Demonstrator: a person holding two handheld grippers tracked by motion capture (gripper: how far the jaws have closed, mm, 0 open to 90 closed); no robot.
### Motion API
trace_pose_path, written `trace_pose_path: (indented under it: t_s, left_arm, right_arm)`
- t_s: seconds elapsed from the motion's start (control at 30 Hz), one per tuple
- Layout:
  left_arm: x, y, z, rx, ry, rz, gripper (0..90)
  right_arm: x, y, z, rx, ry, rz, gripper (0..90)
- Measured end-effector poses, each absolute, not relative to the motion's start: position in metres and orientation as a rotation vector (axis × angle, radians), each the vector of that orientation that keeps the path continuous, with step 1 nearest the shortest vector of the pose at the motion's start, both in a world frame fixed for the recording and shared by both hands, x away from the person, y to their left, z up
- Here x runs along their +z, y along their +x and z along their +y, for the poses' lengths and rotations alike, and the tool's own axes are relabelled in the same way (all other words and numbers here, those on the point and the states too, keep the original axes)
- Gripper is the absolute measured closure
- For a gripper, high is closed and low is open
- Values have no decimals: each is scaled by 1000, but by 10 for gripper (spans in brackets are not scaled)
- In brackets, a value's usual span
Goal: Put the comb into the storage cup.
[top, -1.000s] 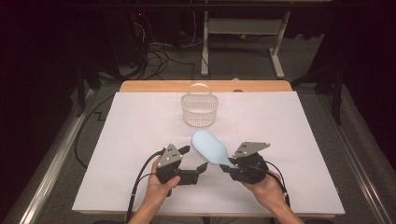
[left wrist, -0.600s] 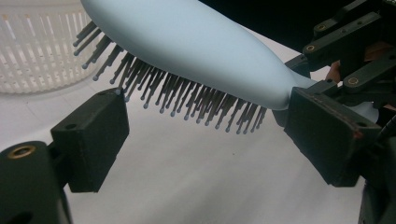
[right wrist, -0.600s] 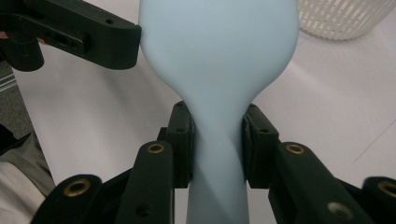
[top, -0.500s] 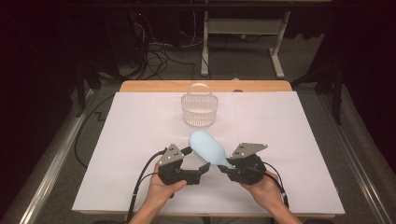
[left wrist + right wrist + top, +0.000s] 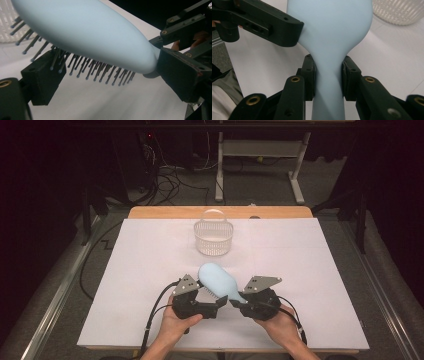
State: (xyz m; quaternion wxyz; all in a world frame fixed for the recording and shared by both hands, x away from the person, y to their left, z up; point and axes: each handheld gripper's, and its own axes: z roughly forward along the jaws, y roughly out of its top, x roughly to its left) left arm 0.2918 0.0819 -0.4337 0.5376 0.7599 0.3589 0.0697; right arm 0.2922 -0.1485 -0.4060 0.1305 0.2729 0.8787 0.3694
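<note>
The light, stiff plastic hairbrush hangs just above the bench, its narrow handle clamped in the right tool; the left tool, just spreading, stands open beneath the bristles.

- Looks like a lab or recording room, dim around a lit table covered by a white sheet.
- At 12 o'clock, tangled cables on grey floor beside a white metal stand.
- At 9 o'clock, a metal rail along the table.
</note>
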Motion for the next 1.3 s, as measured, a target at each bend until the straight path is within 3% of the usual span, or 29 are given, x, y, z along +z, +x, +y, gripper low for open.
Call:
trace_pose_path:
  t_s: [0.9, 1.1, 1.3]
  left_arm:
    - [-436, 295, 81, 132, 1785, 878, 32]
    - [-434, 294, 83, 143, 1770, 875, 75]
    - [-431, 292, 88, 154, 1734, 850, 183]
  right_arm:
    - [-410, 288, -134, 1130, 755, 2579, 706]
    - [-411, 286, -131, 1117, 735, 2585, 710]
    - [-412, 290, -130, 1110, 740, 2592, 713]
